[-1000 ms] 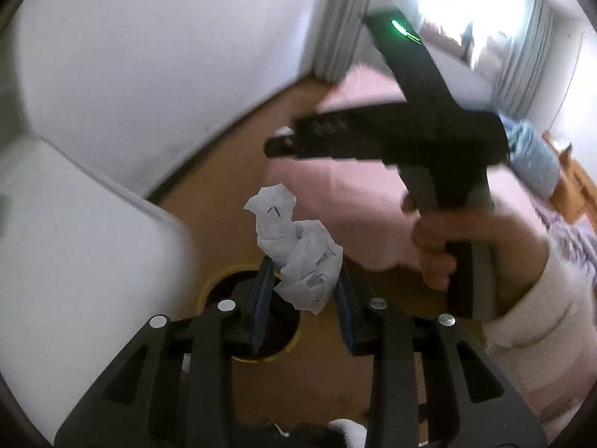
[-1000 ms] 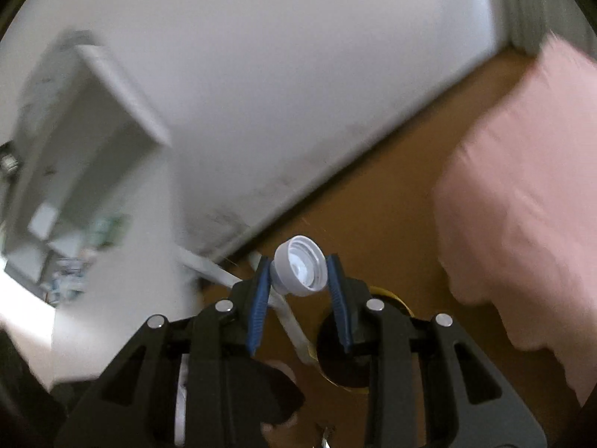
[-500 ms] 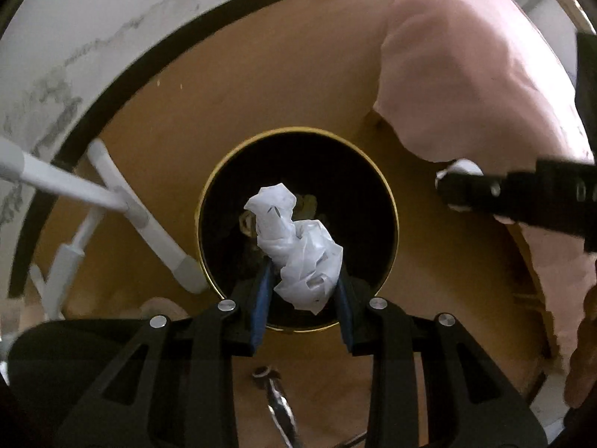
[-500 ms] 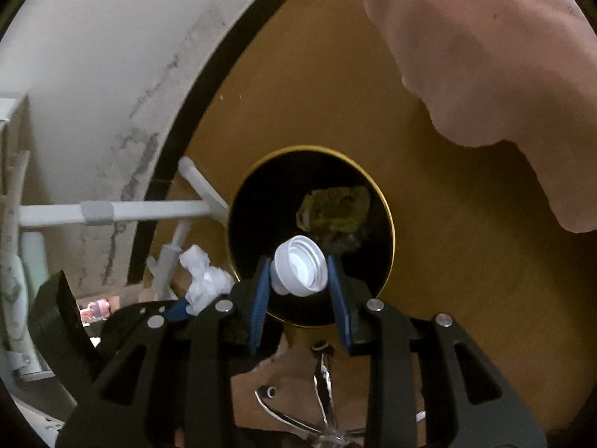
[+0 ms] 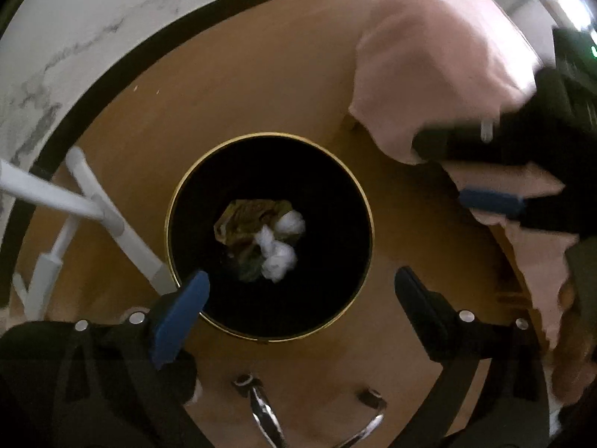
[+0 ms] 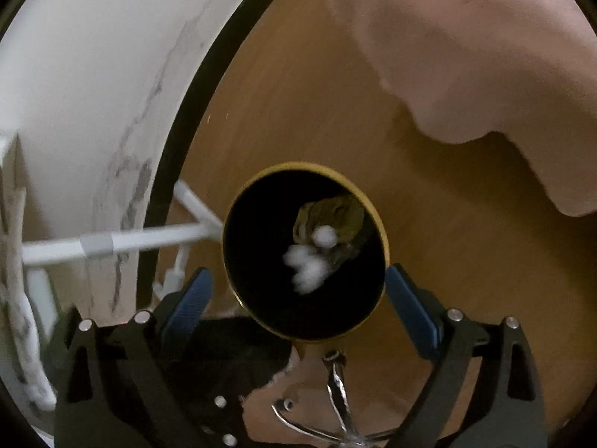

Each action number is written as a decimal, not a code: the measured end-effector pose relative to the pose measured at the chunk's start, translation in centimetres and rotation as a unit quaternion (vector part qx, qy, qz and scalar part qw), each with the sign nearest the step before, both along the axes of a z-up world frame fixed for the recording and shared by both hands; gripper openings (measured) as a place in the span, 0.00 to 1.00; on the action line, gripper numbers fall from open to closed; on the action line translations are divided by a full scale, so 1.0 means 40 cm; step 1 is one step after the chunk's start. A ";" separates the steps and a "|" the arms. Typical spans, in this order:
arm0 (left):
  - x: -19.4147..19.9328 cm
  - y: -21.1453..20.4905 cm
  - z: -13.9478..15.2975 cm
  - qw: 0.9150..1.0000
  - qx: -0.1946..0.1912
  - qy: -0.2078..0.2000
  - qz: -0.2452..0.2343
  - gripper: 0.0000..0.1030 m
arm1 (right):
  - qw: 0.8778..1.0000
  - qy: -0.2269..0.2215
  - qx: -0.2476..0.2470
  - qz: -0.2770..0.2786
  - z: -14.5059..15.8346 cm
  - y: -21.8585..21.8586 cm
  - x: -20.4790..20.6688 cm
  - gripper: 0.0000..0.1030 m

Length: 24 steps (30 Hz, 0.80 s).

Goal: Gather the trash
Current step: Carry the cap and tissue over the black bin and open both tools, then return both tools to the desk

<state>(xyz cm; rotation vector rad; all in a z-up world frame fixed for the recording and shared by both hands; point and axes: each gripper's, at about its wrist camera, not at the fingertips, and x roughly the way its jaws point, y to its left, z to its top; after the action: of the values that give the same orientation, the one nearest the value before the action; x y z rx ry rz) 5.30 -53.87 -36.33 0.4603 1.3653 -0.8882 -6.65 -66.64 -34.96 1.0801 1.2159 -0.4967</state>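
A black round trash bin with a gold rim (image 5: 175, 261) (image 6: 384, 239) stands on the wooden floor, seen from above. Inside lie a crumpled white tissue (image 5: 278, 257) (image 6: 308, 267), a white bottle cap (image 5: 291, 222) (image 6: 324, 237) and an olive wrapper (image 5: 246, 216) (image 6: 335, 212). My left gripper (image 5: 298, 291) is open and empty above the bin's near rim. My right gripper (image 6: 298, 291) is open and empty over the bin; it also shows at the right of the left wrist view (image 5: 522, 171).
A pink bedcover (image 5: 440, 59) (image 6: 466, 48) hangs at the right. White stand legs (image 5: 97, 209) (image 6: 123, 240) lie left of the bin by a white wall (image 6: 74, 93). A chrome chair base (image 5: 265, 410) (image 6: 335, 392) is below.
Both grippers have opened over the bin. The tissue dropped from the left one and the bottle cap from the right one; both now lie in the bin.
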 end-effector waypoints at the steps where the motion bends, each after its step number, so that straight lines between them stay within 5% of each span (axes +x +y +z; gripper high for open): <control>1: -0.013 -0.004 0.010 1.000 -0.002 -0.004 -0.012 0.94 | 1.000 0.000 -0.018 -0.019 0.028 -0.014 -0.013 0.88; 3: -0.052 -0.010 0.056 0.999 -0.021 -0.023 -0.042 0.94 | 0.995 -0.002 -0.084 -0.054 0.110 -0.041 -0.041 0.88; 5: -0.097 -0.016 0.133 0.995 -0.055 -0.051 -0.066 0.94 | 0.978 -0.019 -0.195 -0.076 0.240 -0.055 -0.070 0.88; 8: -0.180 -0.016 0.319 0.977 -0.144 -0.108 -0.113 0.94 | 0.919 -0.050 -0.378 -0.104 0.457 -0.039 -0.132 0.94; 11: -0.253 0.026 0.526 0.944 -0.244 -0.140 -0.172 0.94 | 0.877 -0.101 -0.447 -0.147 0.579 -0.023 -0.204 0.94; 15: -0.261 0.180 0.786 0.902 -0.327 -0.224 -0.170 0.94 | 0.886 -0.149 -0.399 -0.181 0.595 -0.003 -0.224 0.94; 17: -0.230 0.273 0.862 0.892 -0.335 -0.270 -0.139 0.94 | 0.898 -0.152 -0.387 -0.142 0.594 0.036 -0.174 0.94; 21: -0.105 0.507 0.937 0.875 -0.249 -0.414 -0.003 0.94 | 0.908 -0.186 -0.372 -0.052 0.624 0.146 -0.064 0.94; 24: 0.029 0.718 0.936 0.869 -0.152 -0.456 0.113 0.94 | 0.905 -0.221 -0.363 0.019 0.663 0.257 0.023 0.94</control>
<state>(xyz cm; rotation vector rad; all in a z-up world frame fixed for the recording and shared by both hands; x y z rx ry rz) 6.45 -25.15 1.09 0.3847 0.3818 -0.5438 -5.75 -56.35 -8.45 0.4791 0.5592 -0.5717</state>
